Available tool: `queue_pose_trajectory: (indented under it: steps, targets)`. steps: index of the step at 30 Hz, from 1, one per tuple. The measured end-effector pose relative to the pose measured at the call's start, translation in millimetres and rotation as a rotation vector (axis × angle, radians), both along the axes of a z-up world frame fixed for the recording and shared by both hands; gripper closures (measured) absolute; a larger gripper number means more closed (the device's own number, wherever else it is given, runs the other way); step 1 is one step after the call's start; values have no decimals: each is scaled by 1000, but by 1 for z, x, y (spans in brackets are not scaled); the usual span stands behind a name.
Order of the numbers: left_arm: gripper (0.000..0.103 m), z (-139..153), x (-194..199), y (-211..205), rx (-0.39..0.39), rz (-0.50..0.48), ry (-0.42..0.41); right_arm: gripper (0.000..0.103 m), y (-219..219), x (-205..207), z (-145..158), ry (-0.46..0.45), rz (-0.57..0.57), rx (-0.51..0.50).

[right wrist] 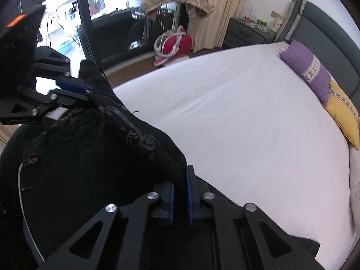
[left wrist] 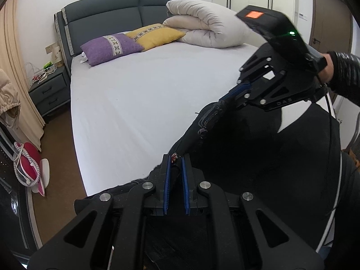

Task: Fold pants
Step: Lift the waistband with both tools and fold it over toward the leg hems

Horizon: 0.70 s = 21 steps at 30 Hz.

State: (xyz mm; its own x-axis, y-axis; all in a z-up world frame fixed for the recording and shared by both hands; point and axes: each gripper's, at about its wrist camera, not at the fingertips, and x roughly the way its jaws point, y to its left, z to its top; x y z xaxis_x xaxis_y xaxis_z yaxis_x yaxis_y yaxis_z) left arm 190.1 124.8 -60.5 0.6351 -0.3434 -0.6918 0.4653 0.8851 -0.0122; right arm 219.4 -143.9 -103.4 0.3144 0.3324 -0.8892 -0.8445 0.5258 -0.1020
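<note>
The black pants [left wrist: 236, 157] hang stretched between both grippers over the near edge of the bed, with a grey-patterned waistband [right wrist: 144, 141] running from one to the other. My left gripper [left wrist: 176, 158] is shut on one end of the waistband, its blue pads pinching the cloth. In the right wrist view it shows as the left gripper [right wrist: 88, 91] at the far left. My right gripper [right wrist: 180, 176] is shut on the other end of the band, and in the left wrist view the right gripper [left wrist: 235, 91] sits higher, at the right. The legs drop out of sight below.
The bed's white sheet [left wrist: 146, 94] stretches beyond the pants. A purple pillow [left wrist: 110, 47], a yellow pillow [left wrist: 155, 36] and a folded duvet [left wrist: 209, 22] lie by the grey headboard [left wrist: 108, 13]. A nightstand [left wrist: 50, 92] and a red bag [left wrist: 28, 159] are on the left.
</note>
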Motion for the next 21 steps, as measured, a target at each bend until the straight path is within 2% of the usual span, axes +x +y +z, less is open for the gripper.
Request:
queue_pose_trajectory:
  steps: [2,8,15,21]
  targets:
    - [95,3,-9,-3,-12,-5,1,95,-5,-17,3,-15,-2,17]
    - [95,4,-60,-24,-32,-60,29,98,-16,-89,-5,-56,30,-27]
    - [95,-30,-128,-60,-11,-115,144,98,-23,-166,-29,-114,-3,-102]
    - [95,-53,-178,-75,-21,-149,210,98,-14,-224,-55,-175,40,-216]
